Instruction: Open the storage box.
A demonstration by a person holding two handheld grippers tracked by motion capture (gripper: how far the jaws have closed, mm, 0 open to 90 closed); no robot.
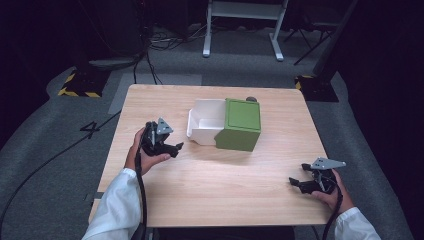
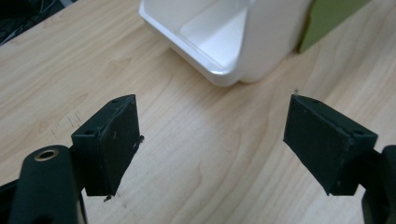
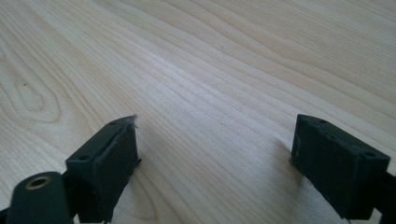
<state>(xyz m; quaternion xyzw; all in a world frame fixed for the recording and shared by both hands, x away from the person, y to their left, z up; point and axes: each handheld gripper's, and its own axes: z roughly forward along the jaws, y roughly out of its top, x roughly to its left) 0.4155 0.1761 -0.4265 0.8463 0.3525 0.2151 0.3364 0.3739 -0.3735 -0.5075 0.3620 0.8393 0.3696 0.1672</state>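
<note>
**Pale wood, a green-and-white box, two open tongs**

Pale wood grain covers the surface (image 1: 210, 170), where a green box (image 1: 241, 124) stands toward the far middle with a white open tray (image 1: 205, 121) touching its left side. Something small and dark (image 1: 251, 99) peeks over the box's far edge; what it is cannot be told.

The left tongs (image 1: 176, 148) are held in the left hand (image 1: 145, 157) just beside the tray's near-left corner, jaws apart and holding nothing. The right tongs (image 1: 296, 182) sit in the right hand (image 1: 332, 192) near the surface's front right corner, well apart from the box, jaws likewise spread on nothing. Bare wood lies between each pair and the box.

The left gripper view brings the tray (image 2: 219, 42) close, showing its rounded rim and glossy inner floor, with a sliver of green (image 2: 329, 18) at the upper right. The right gripper view looks along its spread jaws at plain wood grain (image 3: 210, 70).

From the high view, grey floor, black cables (image 1: 40, 170), yellow-and-black striped pads (image 1: 80, 85) and a white frame (image 1: 245, 25) surround the surface.
</note>
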